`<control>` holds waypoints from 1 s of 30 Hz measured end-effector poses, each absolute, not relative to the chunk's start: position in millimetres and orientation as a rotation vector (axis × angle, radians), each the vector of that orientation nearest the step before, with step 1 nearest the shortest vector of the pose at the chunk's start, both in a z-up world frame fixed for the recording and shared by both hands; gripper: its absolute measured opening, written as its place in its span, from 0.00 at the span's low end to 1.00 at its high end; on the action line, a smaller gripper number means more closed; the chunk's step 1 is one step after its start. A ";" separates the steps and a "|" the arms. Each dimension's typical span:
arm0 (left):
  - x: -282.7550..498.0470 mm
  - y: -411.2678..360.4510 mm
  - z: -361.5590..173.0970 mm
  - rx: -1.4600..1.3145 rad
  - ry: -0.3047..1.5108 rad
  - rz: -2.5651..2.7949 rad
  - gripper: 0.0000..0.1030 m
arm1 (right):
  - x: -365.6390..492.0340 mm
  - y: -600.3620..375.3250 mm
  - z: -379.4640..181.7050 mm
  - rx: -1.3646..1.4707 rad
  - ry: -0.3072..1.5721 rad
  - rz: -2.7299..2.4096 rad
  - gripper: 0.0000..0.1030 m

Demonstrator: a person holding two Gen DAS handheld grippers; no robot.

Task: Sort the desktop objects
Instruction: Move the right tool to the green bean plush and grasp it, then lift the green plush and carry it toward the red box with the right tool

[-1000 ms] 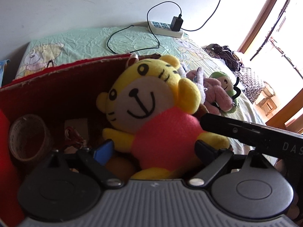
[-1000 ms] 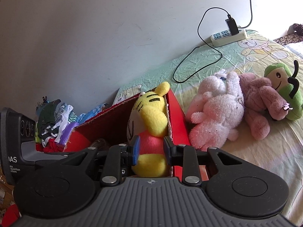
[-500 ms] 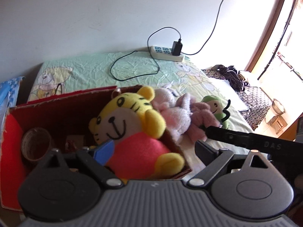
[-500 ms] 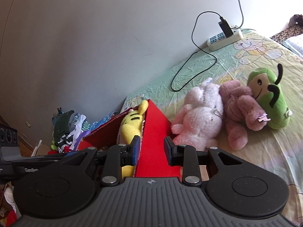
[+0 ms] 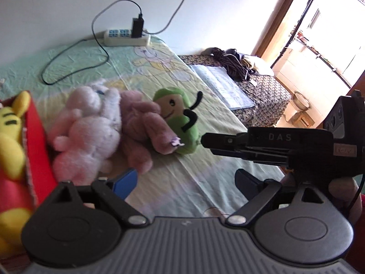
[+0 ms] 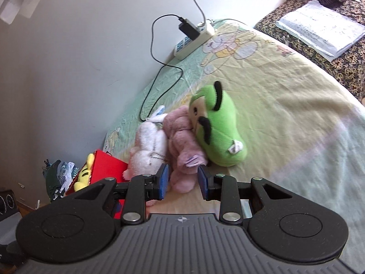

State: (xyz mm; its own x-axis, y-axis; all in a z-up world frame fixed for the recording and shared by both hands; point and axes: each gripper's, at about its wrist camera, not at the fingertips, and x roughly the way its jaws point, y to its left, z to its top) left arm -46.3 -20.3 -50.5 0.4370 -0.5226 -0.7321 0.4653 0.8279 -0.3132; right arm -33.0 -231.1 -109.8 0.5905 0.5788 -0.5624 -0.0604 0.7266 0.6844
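Now 3 soft toys lie in a tight row on the pale green and yellow bed sheet (image 6: 285,96), pressed against one another. Farthest left is a fluffy pale pink plush (image 6: 148,146), lying just beside the red box (image 6: 106,164). Touching its right side is a dusty mauve plush (image 6: 181,141) with a small white-and-purple tag at its near end. Against that, farthest right, leans a green plush (image 6: 219,127) with a tan face, black curved limbs and a white label on its near end.

At the left edge, a yellow tiger plush (image 5: 11,141) with black stripes and a red body sits inside the red box.

From the right wrist view, the right gripper (image 6: 182,179) is spread apart with blue pads, grasping nothing; the near end of the mauve plush shows between its fingers, though whether they touch it is unclear. In the left wrist view, the left gripper (image 5: 184,178) is wide apart and empty over bare sheet, near the mauve toy.

Far along the wall, a white power strip (image 5: 126,37) with a black charger and looping black cable rests on the sheet. To the far right, papers (image 6: 319,30) lie on a dark patterned cloth.
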 end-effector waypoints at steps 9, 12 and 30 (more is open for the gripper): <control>-14.1 -82.8 -94.6 -0.106 1.038 -0.675 0.90 | 5.8 -262.2 -111.2 0.626 0.896 0.414 0.45; 1.5 -87.6 -106.5 -0.115 1.064 -0.634 0.91 | 22.1 -261.9 -114.4 0.618 0.915 0.430 0.47; 48.4 -78.9 -136.7 -0.198 1.121 -0.562 0.90 | 86.9 -240.4 -150.5 0.565 1.017 0.525 0.54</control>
State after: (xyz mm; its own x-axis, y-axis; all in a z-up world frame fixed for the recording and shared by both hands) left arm 48.4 -78.9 -136.7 0.3139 -0.5196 -0.7947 0.3263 0.8450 -0.4236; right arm 86.9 -240.4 -150.5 0.4294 0.6439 -0.6332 -0.1429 0.7408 0.6564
